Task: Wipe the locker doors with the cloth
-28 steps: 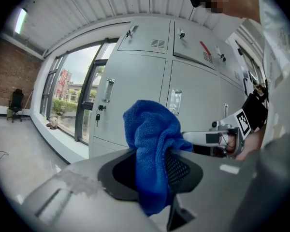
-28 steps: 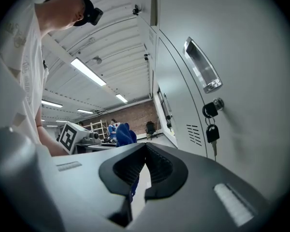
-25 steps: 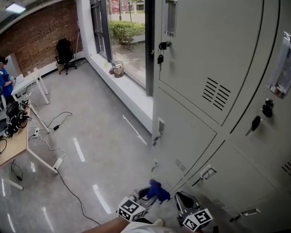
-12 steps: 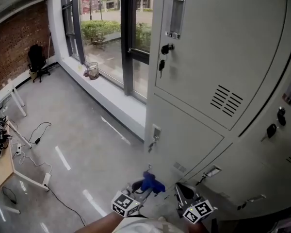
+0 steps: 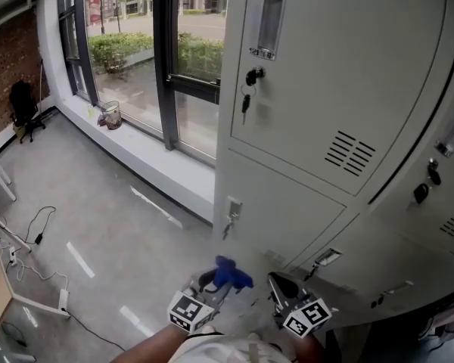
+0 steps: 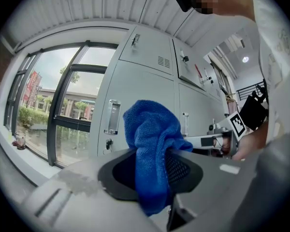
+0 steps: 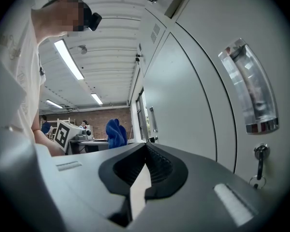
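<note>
Both grippers sit slightly further left than a second ago, the left gripper [image 5: 214, 283] clamped on the blue cloth [image 5: 228, 272] low before the grey locker doors [image 5: 325, 89], the right gripper [image 5: 280, 284] pinched together on nothing, the window [image 5: 136, 51] beyond.

The left gripper [image 5: 210, 284], with the blue terry cloth [image 5: 228, 272] between its jaws, sits left of the right gripper [image 5: 278, 284]; both are before the grey metal lockers [image 5: 325, 89], the tall glazed window [image 5: 136, 59] to their left
</note>
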A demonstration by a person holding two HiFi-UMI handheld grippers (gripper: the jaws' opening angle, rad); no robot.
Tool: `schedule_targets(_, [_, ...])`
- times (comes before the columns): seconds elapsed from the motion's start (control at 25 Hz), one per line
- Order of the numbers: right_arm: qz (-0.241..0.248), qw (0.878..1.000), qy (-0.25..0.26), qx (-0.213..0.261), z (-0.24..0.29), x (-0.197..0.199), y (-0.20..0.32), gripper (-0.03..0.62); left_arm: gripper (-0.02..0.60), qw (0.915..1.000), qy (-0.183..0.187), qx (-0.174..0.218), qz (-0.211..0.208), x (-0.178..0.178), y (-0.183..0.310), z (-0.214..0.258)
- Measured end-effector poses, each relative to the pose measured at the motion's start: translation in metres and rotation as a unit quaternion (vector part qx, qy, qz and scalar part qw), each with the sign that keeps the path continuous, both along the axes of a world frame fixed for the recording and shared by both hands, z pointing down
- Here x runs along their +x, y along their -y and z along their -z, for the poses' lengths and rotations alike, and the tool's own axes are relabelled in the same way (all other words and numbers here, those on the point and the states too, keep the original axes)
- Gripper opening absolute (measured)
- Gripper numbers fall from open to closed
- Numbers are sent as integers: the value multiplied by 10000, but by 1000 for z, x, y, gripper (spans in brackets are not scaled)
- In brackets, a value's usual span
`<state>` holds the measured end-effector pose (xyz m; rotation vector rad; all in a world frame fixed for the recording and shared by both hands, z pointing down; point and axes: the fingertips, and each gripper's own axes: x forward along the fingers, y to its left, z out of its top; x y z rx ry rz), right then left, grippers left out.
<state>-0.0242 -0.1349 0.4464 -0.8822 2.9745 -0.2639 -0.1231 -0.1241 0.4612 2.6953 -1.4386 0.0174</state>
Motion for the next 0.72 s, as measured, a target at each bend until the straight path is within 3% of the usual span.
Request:
schedule_targets(0.16, [-156,9999,-57,40,3,-11,-3,8,127,9995,-223,27,-237,-7,3,14])
schedule_targets(0.28, [-272,9996,-74,29,2,-21,-6,8,126,9992,-126,114,-348,-14,3,18])
schedule_targets(0.48, [-346,9993,-66,81,7,-26,-7,8,126,9987,186,351,-307,-29,9,28])
schedule_targets(0.72, [-294,9994,15,172,20,-25,-5,8,126,9987,51,506,-61,-41,25,54])
